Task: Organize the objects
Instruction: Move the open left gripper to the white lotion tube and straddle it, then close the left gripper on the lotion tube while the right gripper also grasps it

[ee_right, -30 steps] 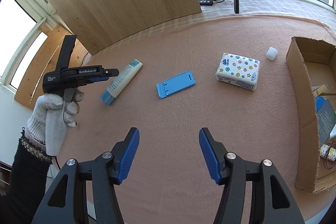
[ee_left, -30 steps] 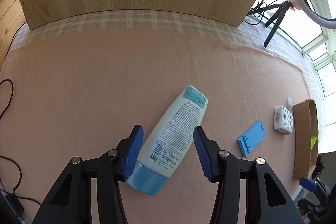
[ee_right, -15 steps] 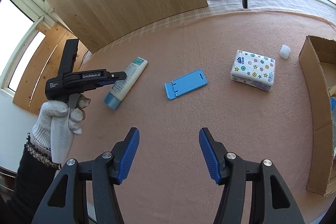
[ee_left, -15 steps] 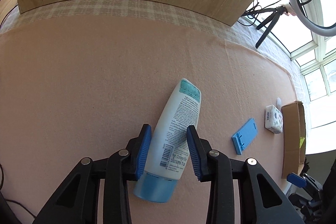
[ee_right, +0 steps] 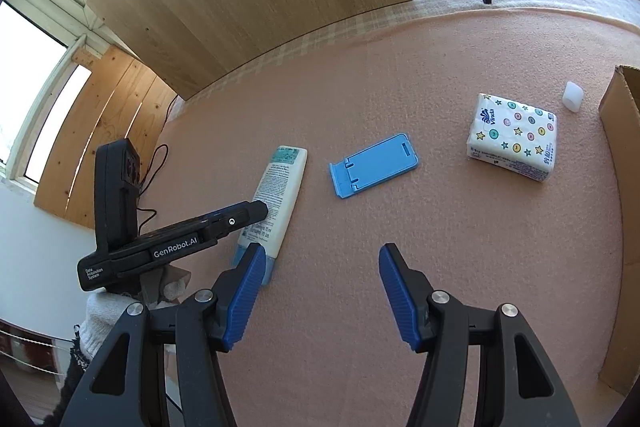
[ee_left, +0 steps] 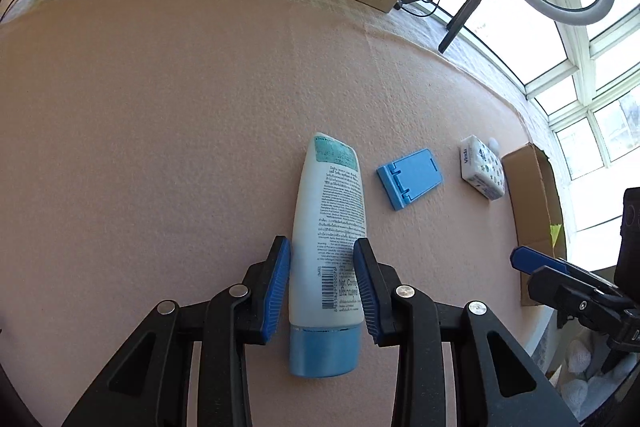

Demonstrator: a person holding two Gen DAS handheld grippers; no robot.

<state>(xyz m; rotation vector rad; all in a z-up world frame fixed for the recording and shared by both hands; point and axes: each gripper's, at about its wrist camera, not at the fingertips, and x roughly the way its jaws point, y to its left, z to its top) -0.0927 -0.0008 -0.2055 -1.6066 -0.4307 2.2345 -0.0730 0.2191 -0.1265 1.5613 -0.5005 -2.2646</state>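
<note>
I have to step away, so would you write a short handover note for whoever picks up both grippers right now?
Left gripper: jaws just closed onto the lotion tube, near its blue cap.
Right gripper: open, empty.
On the pink mat: blue phone stand, tissue pack, small white cap.
The cardboard box stands at the right edge.
Done: tube gripped.
Left: probably box all four.

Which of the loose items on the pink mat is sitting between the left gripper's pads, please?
The white lotion tube with the blue cap, gripped by the left gripper near its cap end. The blue phone stand and the tissue pack lie apart, untouched.
</note>
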